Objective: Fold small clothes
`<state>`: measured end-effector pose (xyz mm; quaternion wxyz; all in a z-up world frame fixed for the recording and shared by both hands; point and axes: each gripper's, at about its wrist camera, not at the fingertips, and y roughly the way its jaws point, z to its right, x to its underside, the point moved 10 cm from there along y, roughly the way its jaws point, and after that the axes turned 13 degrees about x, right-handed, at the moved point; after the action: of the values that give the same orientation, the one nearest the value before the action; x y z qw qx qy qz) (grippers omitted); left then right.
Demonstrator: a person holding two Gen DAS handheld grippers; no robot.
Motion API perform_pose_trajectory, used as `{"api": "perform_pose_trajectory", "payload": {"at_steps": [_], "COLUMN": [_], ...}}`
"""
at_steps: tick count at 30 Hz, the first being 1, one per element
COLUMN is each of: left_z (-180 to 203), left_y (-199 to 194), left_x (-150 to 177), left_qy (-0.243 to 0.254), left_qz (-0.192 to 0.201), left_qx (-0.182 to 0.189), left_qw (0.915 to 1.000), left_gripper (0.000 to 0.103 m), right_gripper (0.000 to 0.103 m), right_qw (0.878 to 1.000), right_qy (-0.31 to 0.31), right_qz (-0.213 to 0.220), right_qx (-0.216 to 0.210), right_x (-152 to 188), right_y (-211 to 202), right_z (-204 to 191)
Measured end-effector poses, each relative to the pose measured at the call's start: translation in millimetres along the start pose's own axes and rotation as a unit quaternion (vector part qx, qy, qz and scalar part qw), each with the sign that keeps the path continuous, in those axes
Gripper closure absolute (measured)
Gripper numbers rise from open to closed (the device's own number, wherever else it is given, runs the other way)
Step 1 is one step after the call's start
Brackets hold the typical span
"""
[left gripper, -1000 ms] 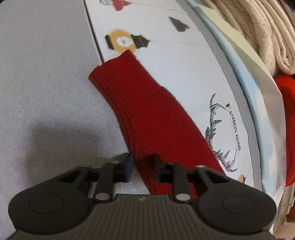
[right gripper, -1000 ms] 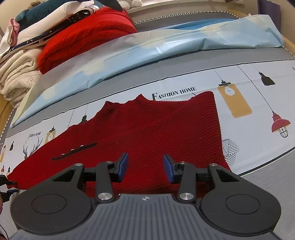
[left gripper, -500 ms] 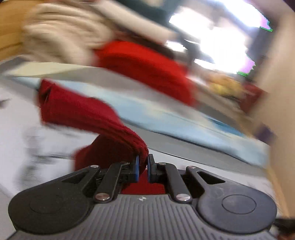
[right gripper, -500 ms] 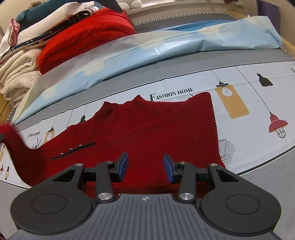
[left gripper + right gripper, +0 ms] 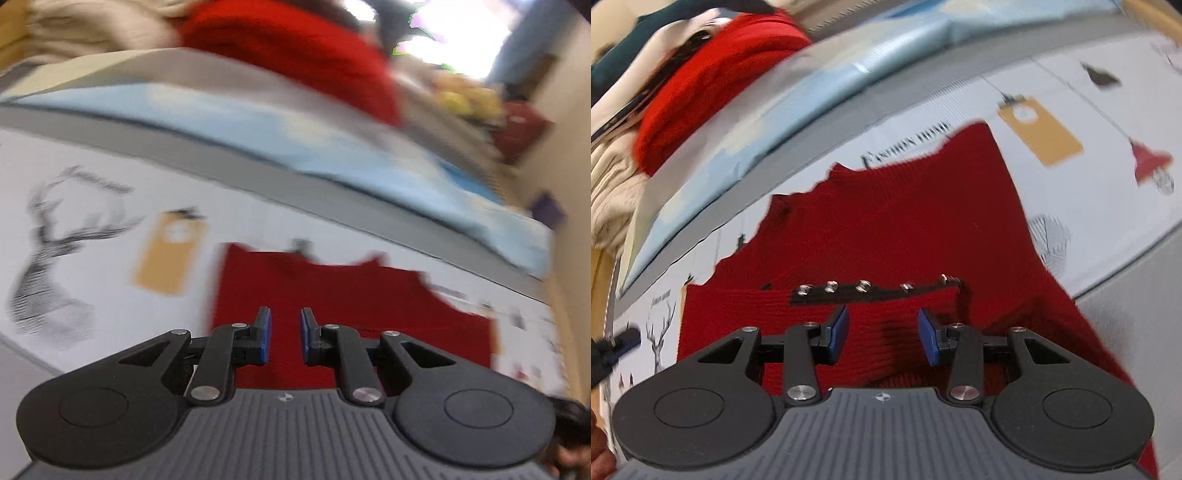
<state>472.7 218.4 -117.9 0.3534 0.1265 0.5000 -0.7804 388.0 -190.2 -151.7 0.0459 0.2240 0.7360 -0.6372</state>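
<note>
On the printed sheet [image 5: 1071, 92], your left gripper [image 5: 283, 334] is opening, empty; right gripper [image 5: 882, 332] gapes half-wide, empty. Smooth the sweater [image 5: 905, 221] before folding.

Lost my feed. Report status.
Left gripper opening, fingers empty. Right gripper open above red sweater, sleeve folded across. Nothing in the way.
</note>
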Motion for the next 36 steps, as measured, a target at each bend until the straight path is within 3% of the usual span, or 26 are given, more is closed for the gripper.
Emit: {"api": "perform_pose_trajectory", "payload": {"at_steps": [3,6,11,12,13,15,19,23,26,28,30,32,36], "left_z": [-18.5,-13.2,-4.6,-2.6,-2.2,-2.0,-2.4,0.2,2.6,3.3,3.7,4.0,4.7], "left_y": [0.9,0.0,-6.5,-9.7,-10.1,-12.0,-13.3,-11.1,-9.2,-6.8,-2.2,3.6,15.8], "left_x": [-10.2,-15.4,-5.2,-3.1,-3.2,-4.8,-6.4,-4.4,-3.0,-1.7,1.5,6.3,17.5], "left_qy": [-0.032,-0.024,-0.009,-0.008,-0.008,-0.006,-0.006,-0.003,-0.001,0.002,0.004,0.008,0.017], "left_qz": [0.007,0.011,0.002,0.002,0.002,0.007,0.01,0.008,0.007,0.004,-0.004,-0.015,-0.039], "left_qx": [-0.003,0.005,0.019,0.02,0.02,0.019,0.018,0.016,0.018,0.018,0.017,0.015,0.015], "left_qw": [0.9995,0.9996,0.9998,0.9998,0.9998,0.9998,0.9998,0.9998,0.9998,0.9998,0.9998,0.9997,0.999], "left_gripper": [0.087,0.087,0.086,0.086,0.086,0.086,0.086,0.086,0.086,0.086,0.086,0.086,0.086], "right_gripper": [0.06,0.058,0.059,0.067,0.083,0.095,0.096,0.098,0.098,0.098,0.098,0.098,0.094], "right_qw": [0.998,0.99,0.989,0.989,0.99,0.992,0.998,0.997,0.989,0.978,0.97,0.97,0.972], "right_qy": [0.055,0.122,0.13,0.126,0.122,0.112,0.056,0.052,0.041,0.035,0.028,0.012,0.048], "right_qz": [-0.018,-0.038,-0.059,-0.056,-0.052,-0.027,0.025,0.061,0.145,0.204,0.233,0.224,0.18], "right_qx": [0.027,0.062,0.048,0.046,0.047,0.05,0.026,0.005,0.005,0.031,0.064,0.09,0.14], "right_x": [3.8,8.3,17.2,17.7,17.1,10.4,-8.0,-19.6,-44.2,-58.7,-64.2,-62.9,-59.7], "right_y": [15.3,28.2,38.7,38.3,37.0,26.9,-6.3,-19.0,-48.6,-69.7,-75.2,-64.1,-38.9], "right_z": [18.2,44.4,39.0,36.6,35.6,34.2,16.1,19.8,21.8,31.0,38.2,42.1,67.4]}}
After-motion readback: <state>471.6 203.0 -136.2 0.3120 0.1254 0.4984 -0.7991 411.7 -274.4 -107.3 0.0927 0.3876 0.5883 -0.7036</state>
